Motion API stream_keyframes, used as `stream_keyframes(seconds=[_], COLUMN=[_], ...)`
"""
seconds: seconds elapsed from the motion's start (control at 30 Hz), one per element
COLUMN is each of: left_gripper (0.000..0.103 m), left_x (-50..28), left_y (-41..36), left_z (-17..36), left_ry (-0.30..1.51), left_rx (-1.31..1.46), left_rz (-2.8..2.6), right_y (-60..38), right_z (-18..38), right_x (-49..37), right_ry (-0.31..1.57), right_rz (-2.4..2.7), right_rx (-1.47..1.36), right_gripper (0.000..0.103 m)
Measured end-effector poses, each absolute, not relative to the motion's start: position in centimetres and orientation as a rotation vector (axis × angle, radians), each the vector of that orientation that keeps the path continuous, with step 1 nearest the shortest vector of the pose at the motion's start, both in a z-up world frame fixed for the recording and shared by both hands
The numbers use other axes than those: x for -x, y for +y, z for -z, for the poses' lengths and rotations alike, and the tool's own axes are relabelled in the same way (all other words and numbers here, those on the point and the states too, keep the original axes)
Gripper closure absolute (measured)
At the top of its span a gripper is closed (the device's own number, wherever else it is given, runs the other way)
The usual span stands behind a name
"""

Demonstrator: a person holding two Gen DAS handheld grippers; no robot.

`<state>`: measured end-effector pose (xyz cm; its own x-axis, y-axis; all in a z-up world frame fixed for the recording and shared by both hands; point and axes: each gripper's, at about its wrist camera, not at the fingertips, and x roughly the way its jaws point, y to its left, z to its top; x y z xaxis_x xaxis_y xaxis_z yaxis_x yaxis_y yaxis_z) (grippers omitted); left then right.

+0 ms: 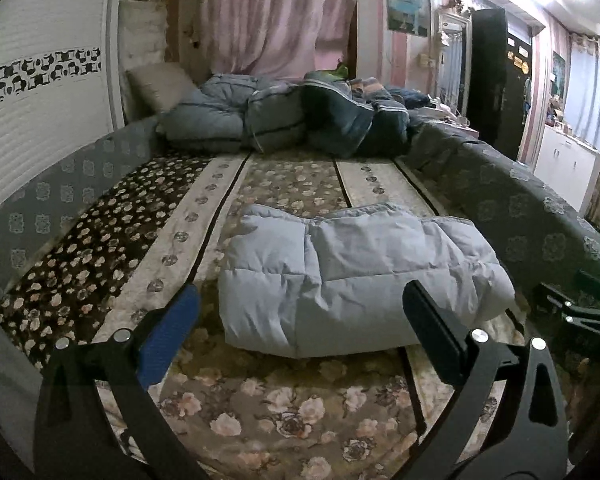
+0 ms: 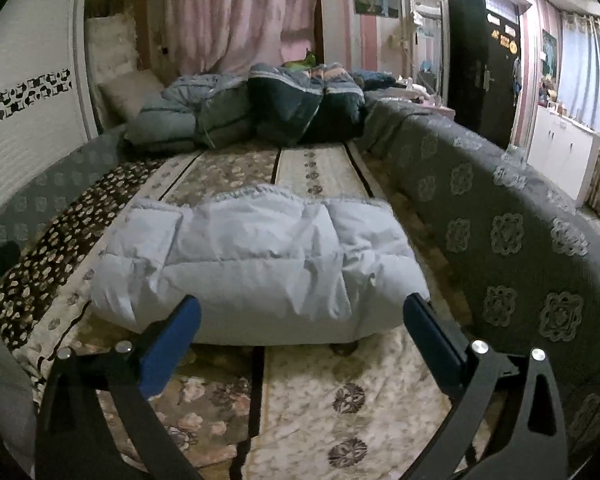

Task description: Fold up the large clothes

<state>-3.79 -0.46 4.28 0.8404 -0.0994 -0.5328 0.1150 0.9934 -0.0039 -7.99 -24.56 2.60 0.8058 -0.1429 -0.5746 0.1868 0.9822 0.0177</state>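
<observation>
Floral fabric in brown, cream and tan stripes covers the bed, which fills most of both views and runs away toward a pink curtain at the far end. Along the bed's right side rises a grey padded rail patterned with medallions. Piled across the far end of the bed is a heap of blue and dark quilts, with a beige pillow leaning at its far left.

Nearer, lying flat on the bedcover right of centre, is the pale blue puffer jacket, folded into a thick, rounded block; its near edge faces both cameras.

Left hand-held gripper hangs just short of the jacket's near edge, its fingers spread wide with nothing between them, one blue pad on the left and a black one on the right. Right hand-held gripper is likewise spread wide and empty, close to the jacket's near edge but apart from it.
</observation>
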Motion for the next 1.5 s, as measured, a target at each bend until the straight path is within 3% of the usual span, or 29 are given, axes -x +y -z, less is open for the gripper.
stream_keyframes(seconds=[1.5], left_gripper=[0.003], left_x=[4.2], left_y=[-1.5], left_z=[-3.8], left_ry=[0.577], left_rx=[-0.045], left_rz=[0.125], right_y=[-24.3], right_z=[-2.8], right_x=[7.9], right_ry=[0.592], right_rz=[0.217], right_rx=[-0.086], right_gripper=[0.002])
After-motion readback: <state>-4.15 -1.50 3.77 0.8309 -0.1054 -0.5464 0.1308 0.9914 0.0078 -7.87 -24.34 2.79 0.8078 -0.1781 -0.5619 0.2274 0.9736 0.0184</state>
